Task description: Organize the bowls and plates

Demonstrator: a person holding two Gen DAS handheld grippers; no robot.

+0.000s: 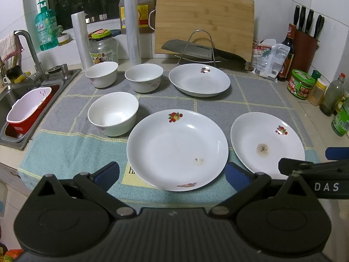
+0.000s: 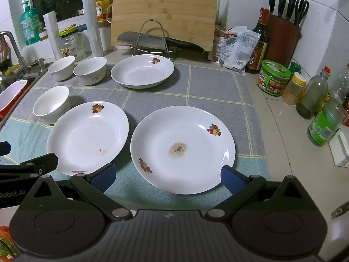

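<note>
Both the left gripper (image 1: pixel 172 174) and right gripper (image 2: pixel 166 175) hover with fingers spread and empty just short of two stained plates (image 1: pixel 177 149) (image 2: pixel 182 149) at twelve o'clock, three bowls (image 1: pixel 113 113) and a third plate (image 1: pixel 199 79) beyond toward eleven—stiff, slick, breakable china, likely best pinched at the rim.

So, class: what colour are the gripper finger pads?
Blue pads, clearest in the right wrist view.
</note>
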